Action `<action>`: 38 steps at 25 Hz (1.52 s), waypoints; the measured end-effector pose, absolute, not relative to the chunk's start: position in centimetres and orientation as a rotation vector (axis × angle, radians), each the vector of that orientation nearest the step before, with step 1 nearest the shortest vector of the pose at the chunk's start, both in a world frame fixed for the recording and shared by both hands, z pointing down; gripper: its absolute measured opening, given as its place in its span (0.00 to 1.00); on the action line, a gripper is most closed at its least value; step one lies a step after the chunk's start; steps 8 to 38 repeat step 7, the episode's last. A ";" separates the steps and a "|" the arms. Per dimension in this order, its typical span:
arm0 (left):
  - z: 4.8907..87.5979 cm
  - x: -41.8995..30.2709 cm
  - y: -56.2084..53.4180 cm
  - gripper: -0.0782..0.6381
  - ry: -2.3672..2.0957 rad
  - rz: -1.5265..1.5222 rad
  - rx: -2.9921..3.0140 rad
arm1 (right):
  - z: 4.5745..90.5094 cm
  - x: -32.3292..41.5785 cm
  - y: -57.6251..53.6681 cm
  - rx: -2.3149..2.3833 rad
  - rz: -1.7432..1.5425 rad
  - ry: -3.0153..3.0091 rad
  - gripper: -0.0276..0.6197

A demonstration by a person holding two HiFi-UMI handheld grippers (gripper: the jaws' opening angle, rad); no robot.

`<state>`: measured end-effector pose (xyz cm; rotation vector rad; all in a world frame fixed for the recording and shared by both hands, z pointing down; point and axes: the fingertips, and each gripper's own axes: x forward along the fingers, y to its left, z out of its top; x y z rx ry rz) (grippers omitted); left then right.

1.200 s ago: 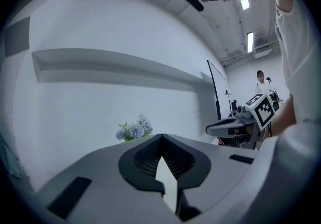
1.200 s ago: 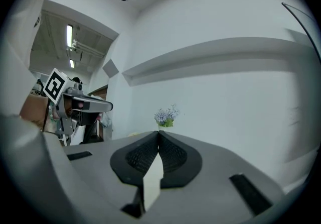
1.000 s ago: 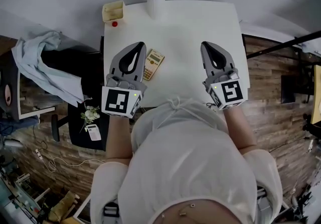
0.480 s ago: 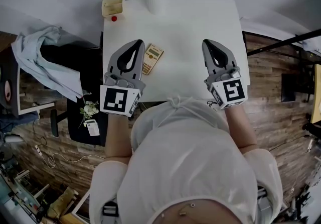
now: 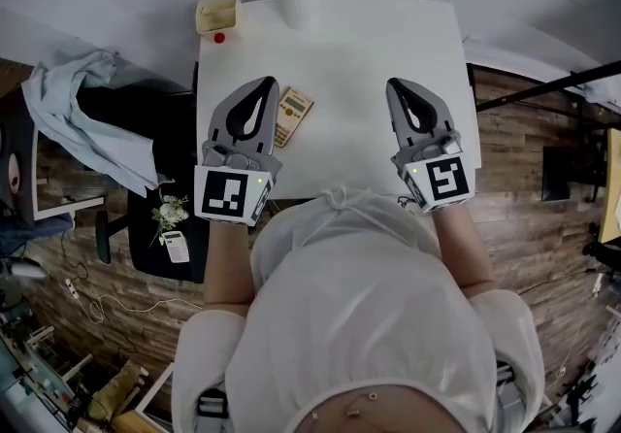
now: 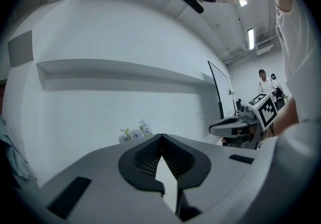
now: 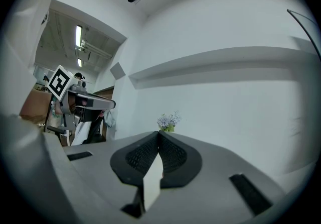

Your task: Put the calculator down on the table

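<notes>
Because the white rectangular tabletop is narrow, with bare floor showing past both long edges, anything pushed across it probably has little room before it goes over.

The grey left tongs and grey right tongs hover level over the near half, well apart from each other. Each gripper view shows its tongs pressed together at the tip with nothing pinched between them. With both of them empty, dropping is no longer the risk. The risk is a careless sweep.

At the far edge stands a white ceramic vase of pale blue flowers. It looks tall and top-heavy, so a forward reach by either hand could tip it. A pale yellow open box sits at the far left corner, close to the edge, and a sideways knock might send it off.

The beige pocket calculator with a dark screen lies flat on the tabletop, slightly askew, just to the right of the left tongs. The head view does not show whether they touch it. I judge the placing to be done. The likeliest mishap is that the left tongs drift to the right or dip as they pull away, so that they catch the calculator and drag it towards the near edge.

Smallest is a red round object just beside the box, which would probably roll if bumped.
</notes>
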<state>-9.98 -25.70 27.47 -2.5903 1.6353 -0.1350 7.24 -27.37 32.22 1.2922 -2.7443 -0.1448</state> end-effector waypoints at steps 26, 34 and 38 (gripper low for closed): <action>28.2 -10.2 -26.3 0.13 1.673 -0.150 -2.592 | 32.6 7.2 -27.8 1.296 -0.127 -2.741 0.05; 28.2 -10.2 -26.3 0.13 1.673 -0.150 -2.592 | 32.6 7.2 -27.8 1.296 -0.127 -2.741 0.05; 28.2 -10.2 -26.3 0.13 1.673 -0.150 -2.592 | 32.6 7.2 -27.8 1.296 -0.127 -2.741 0.05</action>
